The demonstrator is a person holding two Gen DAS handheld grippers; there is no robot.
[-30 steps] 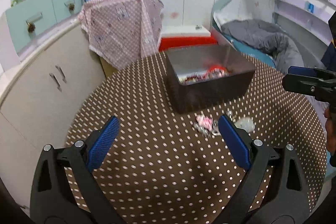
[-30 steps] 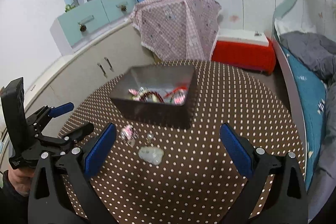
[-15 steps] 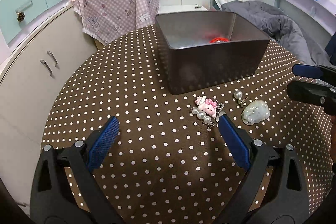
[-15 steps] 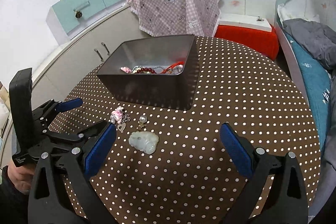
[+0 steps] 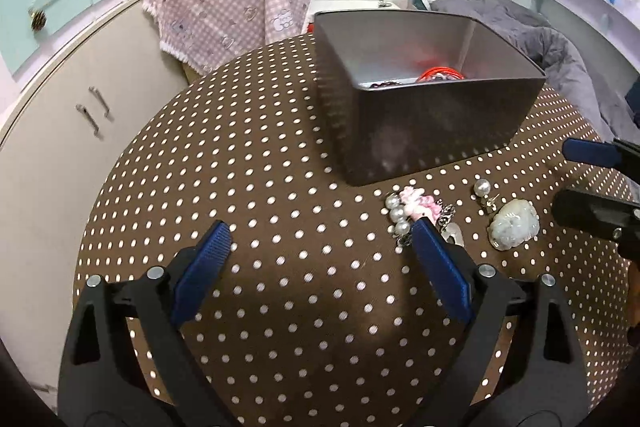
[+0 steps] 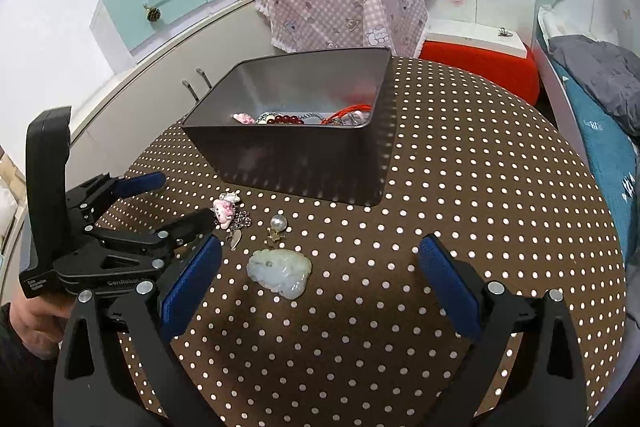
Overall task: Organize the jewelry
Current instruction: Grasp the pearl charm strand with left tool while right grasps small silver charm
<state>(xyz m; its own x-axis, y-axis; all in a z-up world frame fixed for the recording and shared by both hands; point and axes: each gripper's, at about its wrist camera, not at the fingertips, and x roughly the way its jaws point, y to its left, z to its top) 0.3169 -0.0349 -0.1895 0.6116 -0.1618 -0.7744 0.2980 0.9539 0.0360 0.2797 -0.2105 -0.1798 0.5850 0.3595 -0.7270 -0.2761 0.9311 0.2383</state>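
Note:
A dark metal box [image 5: 432, 131] [image 6: 296, 155] stands on the dotted round table and holds red beads and other jewelry [image 6: 288, 118]. In front of it lie a pink charm with pearls [image 5: 414, 207] [image 6: 223, 211], a pearl earring [image 5: 483, 190] [image 6: 278, 225] and a pale jade pendant [image 5: 514, 225] [image 6: 280, 271]. My left gripper [image 5: 320, 263] is open and empty, low over the table, its right finger beside the pink charm. My right gripper [image 6: 320, 275] is open and empty, with the jade pendant between its fingers.
The brown dotted table [image 5: 260, 187] is round, with its edge near on all sides. A cream cabinet [image 5: 60, 131] stands to the left. A pink checked cloth [image 5: 228, 7], a red and white box [image 6: 476, 59] and a bed [image 6: 596, 99] lie behind.
Both grippers have moved forward and down toward the loose jewelry. The box and the pieces look larger and closer. Both stay open.

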